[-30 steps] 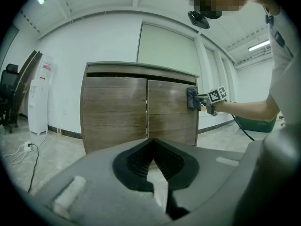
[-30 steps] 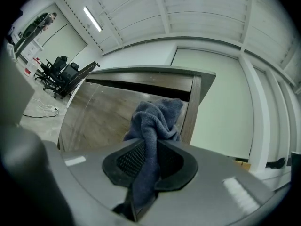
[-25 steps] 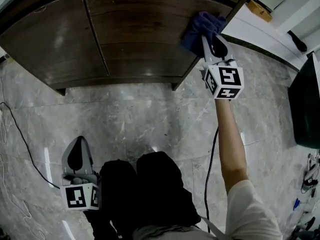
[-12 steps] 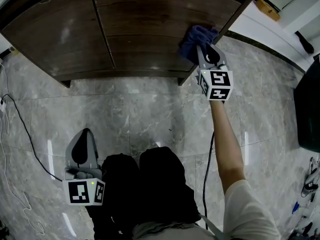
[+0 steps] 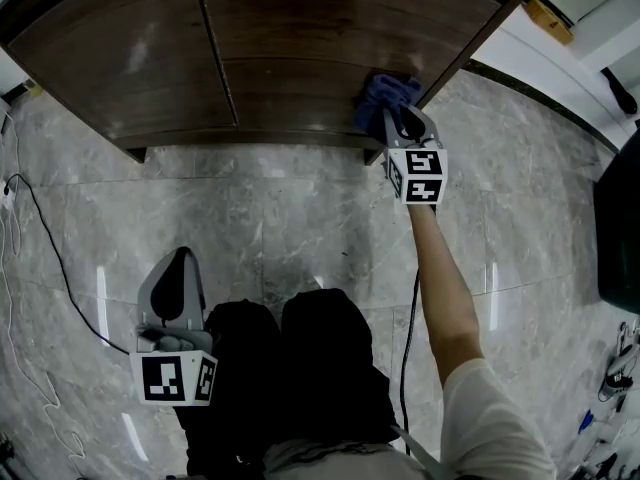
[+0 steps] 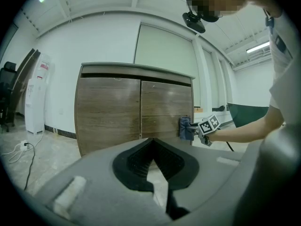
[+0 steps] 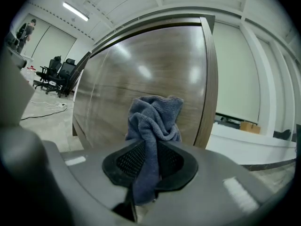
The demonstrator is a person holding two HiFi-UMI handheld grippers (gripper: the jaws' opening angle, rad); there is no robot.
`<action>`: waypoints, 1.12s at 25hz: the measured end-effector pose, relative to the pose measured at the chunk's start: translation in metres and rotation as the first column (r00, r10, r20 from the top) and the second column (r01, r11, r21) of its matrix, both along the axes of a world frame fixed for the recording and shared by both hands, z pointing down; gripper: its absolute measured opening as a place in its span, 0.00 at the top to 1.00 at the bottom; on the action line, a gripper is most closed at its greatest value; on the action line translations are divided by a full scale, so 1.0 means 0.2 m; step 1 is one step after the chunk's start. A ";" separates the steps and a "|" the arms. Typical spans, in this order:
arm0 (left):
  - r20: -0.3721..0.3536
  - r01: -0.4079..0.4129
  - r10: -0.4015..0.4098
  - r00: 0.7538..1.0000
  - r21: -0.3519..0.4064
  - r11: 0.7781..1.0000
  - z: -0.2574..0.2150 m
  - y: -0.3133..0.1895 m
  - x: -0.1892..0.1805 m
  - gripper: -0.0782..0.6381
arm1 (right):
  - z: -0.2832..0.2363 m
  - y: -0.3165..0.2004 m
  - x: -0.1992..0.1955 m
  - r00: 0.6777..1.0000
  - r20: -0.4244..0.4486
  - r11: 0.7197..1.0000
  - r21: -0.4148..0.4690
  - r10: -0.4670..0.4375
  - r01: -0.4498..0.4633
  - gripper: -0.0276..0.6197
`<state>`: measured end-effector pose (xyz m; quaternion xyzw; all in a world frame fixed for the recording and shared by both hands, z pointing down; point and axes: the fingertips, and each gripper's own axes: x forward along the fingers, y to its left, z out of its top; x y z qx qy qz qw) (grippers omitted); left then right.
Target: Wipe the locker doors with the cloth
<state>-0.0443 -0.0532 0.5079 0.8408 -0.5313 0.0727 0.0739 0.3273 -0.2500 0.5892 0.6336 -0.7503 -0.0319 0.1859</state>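
Note:
The wooden locker has a left door and a right door. My right gripper is shut on a blue cloth and holds it against the right door, low down by its right edge. In the right gripper view the cloth bunches up out of the jaws in front of the door panel. My left gripper hangs low beside the person's leg, far from the locker, shut and empty. The left gripper view shows both doors and the cloth.
Grey marble floor lies in front of the locker. A black cable trails over the floor at the left. A white ledge runs along the right, with a dark panel at the right edge. The person's dark legs are below.
My right gripper has slid the cloth down the right door, from near its top corner to near its bottom edge. The left gripper has stayed by the leg.

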 end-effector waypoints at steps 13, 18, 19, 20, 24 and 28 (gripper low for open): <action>0.016 0.040 -0.039 0.999 -0.015 0.999 0.02 -0.01 -0.07 0.89 | 0.35 -0.01 -0.08 1.000 0.019 0.994 -0.111 -0.020 0.022 0.85; 0.016 0.041 -0.041 0.999 -0.018 0.999 0.03 -0.02 -0.08 0.89 | 0.45 -0.02 -0.11 0.999 0.022 0.989 -0.142 -0.029 0.032 0.85; 0.016 0.041 -0.041 0.999 -0.019 0.999 0.03 -0.02 -0.08 0.89 | 0.45 -0.02 -0.11 0.999 0.026 0.989 -0.145 -0.029 0.032 0.85; 0.016 0.041 -0.040 0.999 -0.019 0.999 0.03 -0.02 -0.08 0.89 | 0.45 -0.02 -0.11 0.999 0.028 0.988 -0.150 -0.029 0.033 0.85; 0.011 0.033 -0.033 0.999 -0.021 0.999 0.04 -0.02 -0.07 0.89 | 0.40 -0.01 -0.13 0.999 0.023 0.988 -0.148 -0.036 0.039 0.85; 0.004 0.026 -0.026 1.000 -0.018 0.999 0.03 -0.02 -0.06 0.89 | 0.30 -0.03 -0.17 0.999 0.022 0.992 -0.112 -0.047 0.049 0.85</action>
